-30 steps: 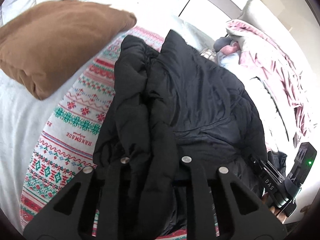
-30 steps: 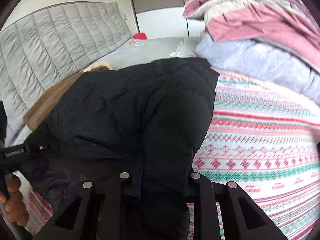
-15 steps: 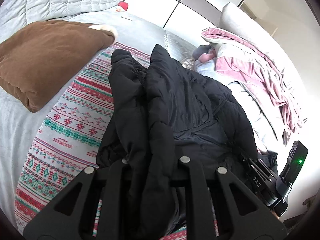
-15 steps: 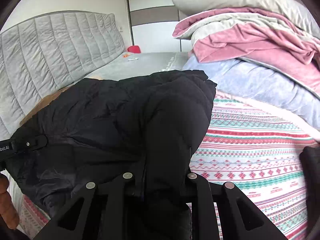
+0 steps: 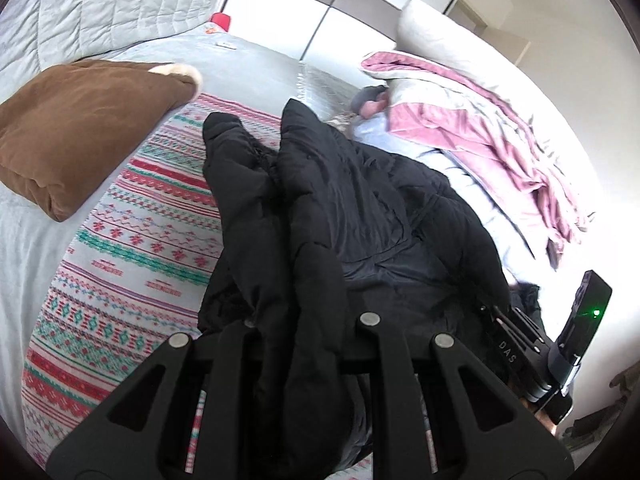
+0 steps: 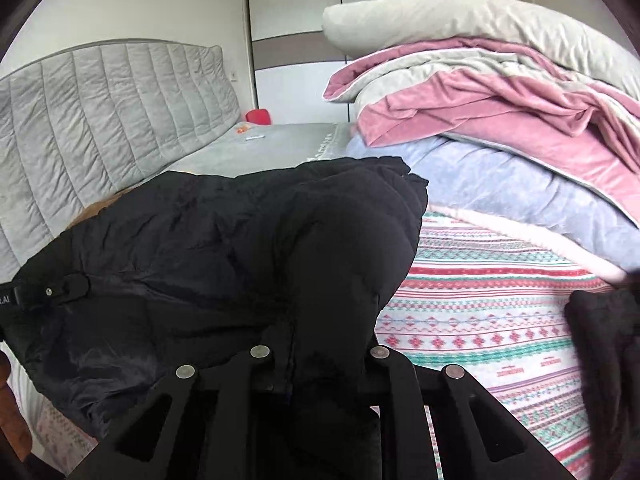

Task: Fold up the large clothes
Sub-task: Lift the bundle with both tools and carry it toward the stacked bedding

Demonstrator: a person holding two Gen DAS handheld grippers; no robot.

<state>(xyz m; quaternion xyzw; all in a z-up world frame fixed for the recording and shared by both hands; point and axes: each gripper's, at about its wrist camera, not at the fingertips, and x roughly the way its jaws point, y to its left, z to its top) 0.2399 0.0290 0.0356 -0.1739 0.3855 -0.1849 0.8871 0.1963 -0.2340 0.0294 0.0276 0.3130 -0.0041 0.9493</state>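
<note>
The left gripper [image 5: 308,344] is clamped on a thick bunch of the black puffer jacket [image 5: 360,216], and the right gripper [image 6: 316,364] likewise pinches a padded fold of the same jacket [image 6: 240,248] between its fingers. The jacket lies bunched on a patterned blanket [image 5: 132,248] spread over the bed, with a brown pillow [image 5: 76,136] to one side and a heap of pink and lilac bedding [image 6: 500,120] to the other, a grey quilted headboard [image 6: 100,120] behind

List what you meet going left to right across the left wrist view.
brown pillow → patterned blanket → black jacket → pink blanket → right gripper
</note>
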